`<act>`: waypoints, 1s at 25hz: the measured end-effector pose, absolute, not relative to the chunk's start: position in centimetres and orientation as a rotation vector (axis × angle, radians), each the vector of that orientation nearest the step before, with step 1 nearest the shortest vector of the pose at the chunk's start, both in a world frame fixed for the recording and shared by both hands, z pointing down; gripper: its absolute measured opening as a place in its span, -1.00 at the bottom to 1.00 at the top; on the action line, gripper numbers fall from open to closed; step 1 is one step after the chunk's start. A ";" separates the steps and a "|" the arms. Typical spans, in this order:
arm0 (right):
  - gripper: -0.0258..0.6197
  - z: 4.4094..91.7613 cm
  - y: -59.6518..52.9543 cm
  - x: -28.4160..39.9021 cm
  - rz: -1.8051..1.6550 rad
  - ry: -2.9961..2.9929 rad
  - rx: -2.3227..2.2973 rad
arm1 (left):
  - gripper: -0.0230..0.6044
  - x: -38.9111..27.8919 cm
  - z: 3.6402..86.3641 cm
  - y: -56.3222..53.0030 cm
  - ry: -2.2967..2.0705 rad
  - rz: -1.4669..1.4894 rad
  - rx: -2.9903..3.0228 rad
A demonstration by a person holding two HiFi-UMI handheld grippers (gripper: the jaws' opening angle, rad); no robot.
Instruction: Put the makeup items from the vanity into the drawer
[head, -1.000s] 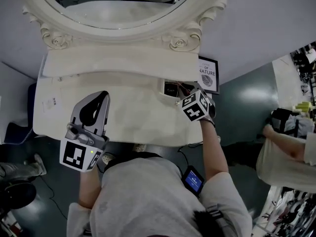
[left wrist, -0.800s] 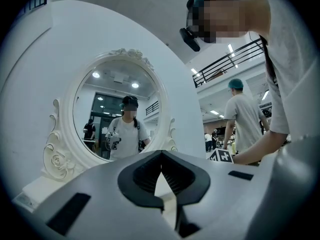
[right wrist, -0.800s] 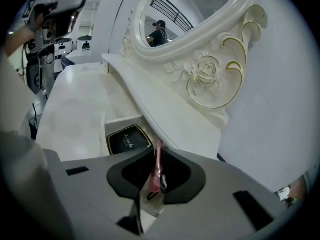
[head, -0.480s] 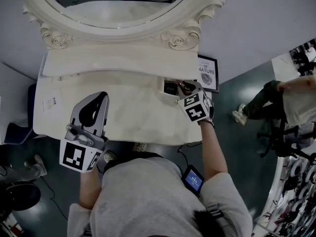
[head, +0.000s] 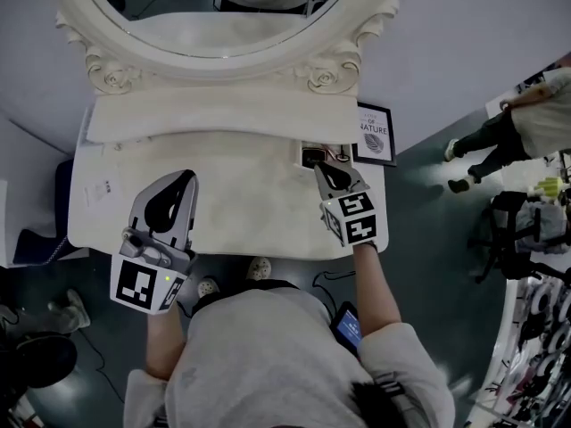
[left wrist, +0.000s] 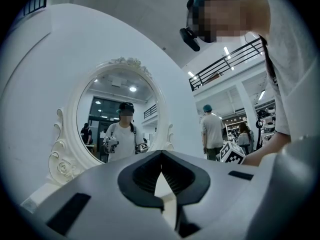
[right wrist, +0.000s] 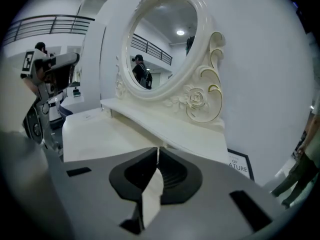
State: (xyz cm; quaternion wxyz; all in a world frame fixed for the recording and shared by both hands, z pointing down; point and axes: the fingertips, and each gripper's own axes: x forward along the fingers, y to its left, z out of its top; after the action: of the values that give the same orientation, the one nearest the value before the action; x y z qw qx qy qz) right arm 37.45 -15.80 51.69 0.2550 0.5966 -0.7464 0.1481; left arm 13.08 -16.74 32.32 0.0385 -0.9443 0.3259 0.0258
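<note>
White vanity (head: 241, 208) top is lying almost bare, and the dark makeup items (head: 312, 158) are sitting inside the small open drawer (head: 302, 163) at its back right corner, under the shelf. That drawer is lying just ahead of the right gripper (head: 332, 169), a little to the left of its tips. Whether the tips are actually touching the drawer I cannot tell. Its jaws are pressing together with nothing between them, and the forearm is reaching straight forward, marker cube toward the person. The left gripper (head: 181, 179) is hanging well apart to the drawer's left, over the vanity's front half, its jaws likewise meeting tip to tip and empty. The right gripper is plainly the nearer one, so pushing the drawer shut is probably falling to it.
</note>
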 end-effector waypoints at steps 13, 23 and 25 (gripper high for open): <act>-0.83 44.7 -12.4 29.9 0.323 -2.221 1.794 | -0.88 9.6 30.6 -14.5 0.919 0.122 -2.895; -0.83 41.0 -9.6 25.5 0.269 -2.285 1.856 | -0.88 7.8 29.7 -12.5 0.839 0.135 -2.904; -0.83 40.3 -9.0 24.9 0.251 -2.292 1.874 | -0.88 7.4 29.6 -12.1 0.825 0.140 -2.905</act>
State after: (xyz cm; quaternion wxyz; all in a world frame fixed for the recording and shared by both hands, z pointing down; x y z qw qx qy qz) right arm 24.92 -8.96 40.28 0.0848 0.6285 -0.7686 0.0842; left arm 7.42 -12.13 29.63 0.0593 -0.9592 0.2725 0.0464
